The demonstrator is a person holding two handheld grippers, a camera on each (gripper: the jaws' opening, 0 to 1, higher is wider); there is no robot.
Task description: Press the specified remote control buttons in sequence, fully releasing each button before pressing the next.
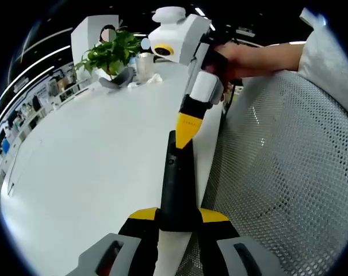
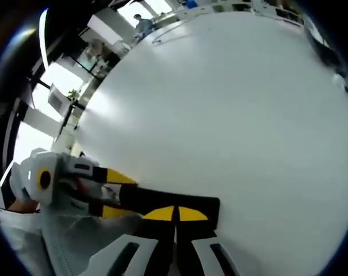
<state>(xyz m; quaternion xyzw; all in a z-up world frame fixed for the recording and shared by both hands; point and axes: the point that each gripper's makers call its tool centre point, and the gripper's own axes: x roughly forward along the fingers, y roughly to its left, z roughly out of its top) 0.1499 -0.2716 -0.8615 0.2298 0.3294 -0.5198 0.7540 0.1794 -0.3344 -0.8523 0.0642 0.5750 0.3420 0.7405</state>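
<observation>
The remote control (image 1: 175, 190), a long black bar, lies at the near edge of the white bench (image 1: 87, 161) and is clamped between the yellow-tipped jaws of the left gripper (image 1: 178, 217). In the left gripper view, a potted green plant (image 1: 111, 53) stands at the far end of the bench with a grey object and crumpled white paper beside it (too small to name closer). Right of those, the right gripper (image 1: 188, 131) comes down, its yellow tips pinched together and touching the remote's far end. A hand (image 1: 248, 57) holds it, and a white mesh chair back (image 1: 289, 172) crowds the right side. In the right gripper view, the left gripper (image 2: 107, 192) enters from the left, gripping the remote (image 2: 179, 202), with the right gripper (image 2: 175, 214) pressed on it.
</observation>
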